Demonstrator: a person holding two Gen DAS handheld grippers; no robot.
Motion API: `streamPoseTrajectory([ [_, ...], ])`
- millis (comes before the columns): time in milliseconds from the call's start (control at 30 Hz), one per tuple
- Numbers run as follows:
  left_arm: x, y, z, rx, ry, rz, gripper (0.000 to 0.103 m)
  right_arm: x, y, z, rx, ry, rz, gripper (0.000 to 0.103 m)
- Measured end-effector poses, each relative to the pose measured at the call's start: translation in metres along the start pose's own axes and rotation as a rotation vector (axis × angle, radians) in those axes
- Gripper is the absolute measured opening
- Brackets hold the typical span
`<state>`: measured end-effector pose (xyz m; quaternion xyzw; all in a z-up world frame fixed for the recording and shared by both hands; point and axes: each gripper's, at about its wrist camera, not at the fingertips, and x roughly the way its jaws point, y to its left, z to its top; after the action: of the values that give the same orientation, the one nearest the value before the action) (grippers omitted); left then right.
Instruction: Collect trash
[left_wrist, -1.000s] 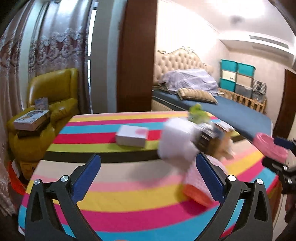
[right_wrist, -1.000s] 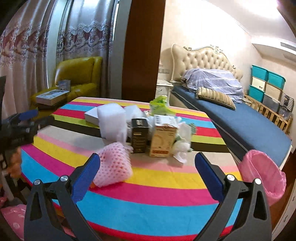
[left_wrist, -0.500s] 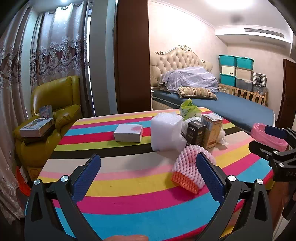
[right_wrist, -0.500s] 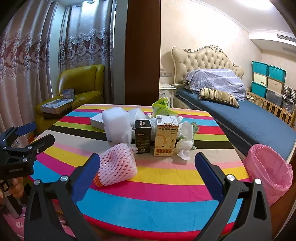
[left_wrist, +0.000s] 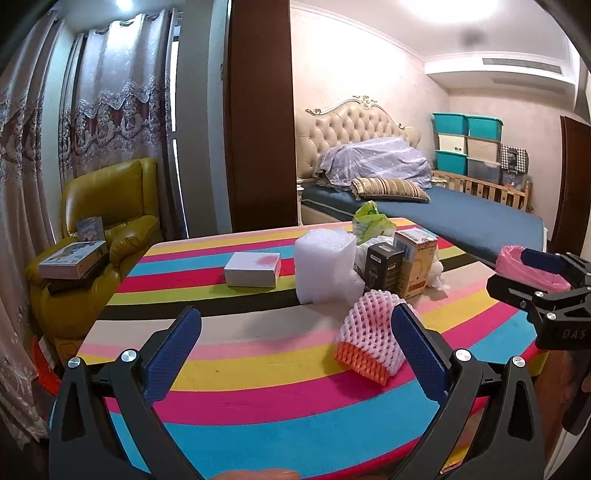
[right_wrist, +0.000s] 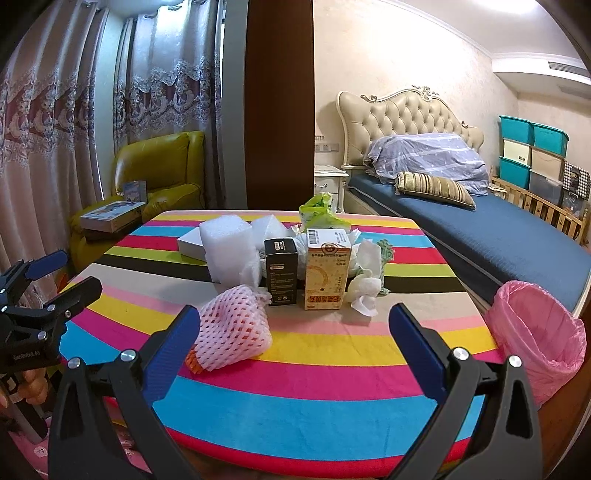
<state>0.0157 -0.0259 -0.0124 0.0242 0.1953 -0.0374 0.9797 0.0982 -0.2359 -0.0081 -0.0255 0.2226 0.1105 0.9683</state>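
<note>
On striped table (right_wrist: 295, 387): 1 foam net (right_wrist: 232, 326) | 2 upright cartons (right_wrist: 327, 267) | both grippers' jaws apart, empty

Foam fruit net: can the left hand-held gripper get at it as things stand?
Probably yes. The left hand-held gripper is open and empty, and the foam fruit net lies at the near edge of the trash pile, beside its right finger, with bare striped tablecloth in front. Nothing blocks it.
</note>
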Motion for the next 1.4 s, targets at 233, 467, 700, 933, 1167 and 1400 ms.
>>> streamPoseTrajectory([
  [233,0.0017,0.0042,0.0000,-0.015,0.007,0.002,0.096,-0.0001,0.0025,0.0002,-0.004,0.003,0.001,0.099],
  [467,0.0020,0.0047,-0.0004,-0.018,0.007,-0.001,0.096,-0.0002,0.0037,0.0003,-0.006,0.004,0.004,0.099],
  [700,0.0025,0.0040,-0.0003,-0.018,0.007,-0.006,0.096,-0.0005,0.0031,-0.0001,-0.003,0.003,0.005,0.099],
  [933,0.0044,0.0031,-0.0010,-0.017,0.012,-0.007,0.096,-0.0005,0.0024,-0.0002,-0.007,0.008,0.006,0.099],
  [1167,0.0071,0.0048,-0.0031,-0.040,0.017,-0.009,0.096,-0.0003,0.0035,-0.0013,-0.011,0.012,0.008,0.099],
  [1400,0.0077,0.0068,-0.0029,-0.043,0.023,-0.010,0.096,-0.0014,0.0028,-0.0005,-0.009,0.012,0.007,0.099],
])
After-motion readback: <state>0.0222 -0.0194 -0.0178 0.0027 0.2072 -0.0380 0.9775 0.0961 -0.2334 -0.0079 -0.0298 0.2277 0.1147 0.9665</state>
